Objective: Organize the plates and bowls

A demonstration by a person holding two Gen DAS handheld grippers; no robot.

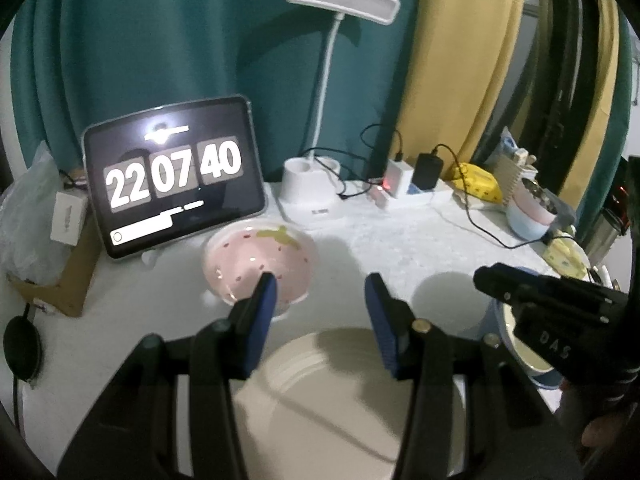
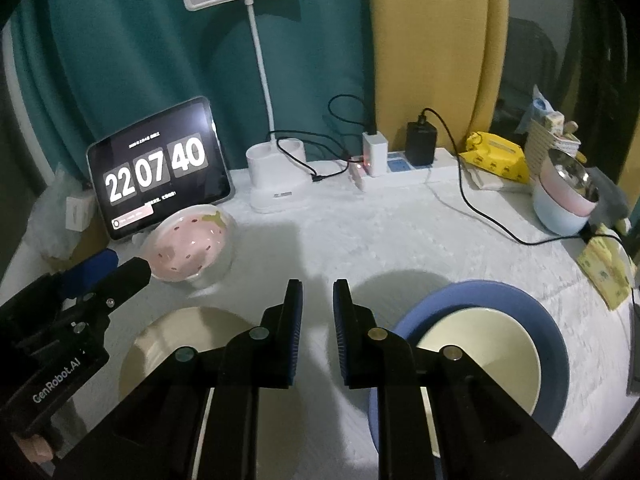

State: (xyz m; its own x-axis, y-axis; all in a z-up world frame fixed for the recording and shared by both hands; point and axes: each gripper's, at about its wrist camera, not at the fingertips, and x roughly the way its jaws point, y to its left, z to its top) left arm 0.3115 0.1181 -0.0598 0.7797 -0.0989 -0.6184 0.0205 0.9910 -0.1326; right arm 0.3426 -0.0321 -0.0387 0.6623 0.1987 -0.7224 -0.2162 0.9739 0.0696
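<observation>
A pink strawberry-pattern bowl (image 1: 256,264) stands on the white table in front of the tablet; it also shows in the right wrist view (image 2: 190,246). A cream plate (image 1: 340,396) lies under my left gripper (image 1: 320,292), which is open and empty above it. In the right wrist view the cream plate (image 2: 176,340) lies at lower left. A cream bowl (image 2: 480,356) sits on a blue plate (image 2: 548,320) at the right. My right gripper (image 2: 318,296) hovers between the two plates, jaws slightly apart, holding nothing.
A tablet clock (image 1: 176,176) and a white desk lamp (image 1: 316,188) stand at the back. A power strip with chargers and cables (image 2: 400,164), yellow wipes (image 2: 496,156) and stacked pastel bowls (image 2: 568,200) line the back right. A cardboard box (image 1: 60,272) sits at the left.
</observation>
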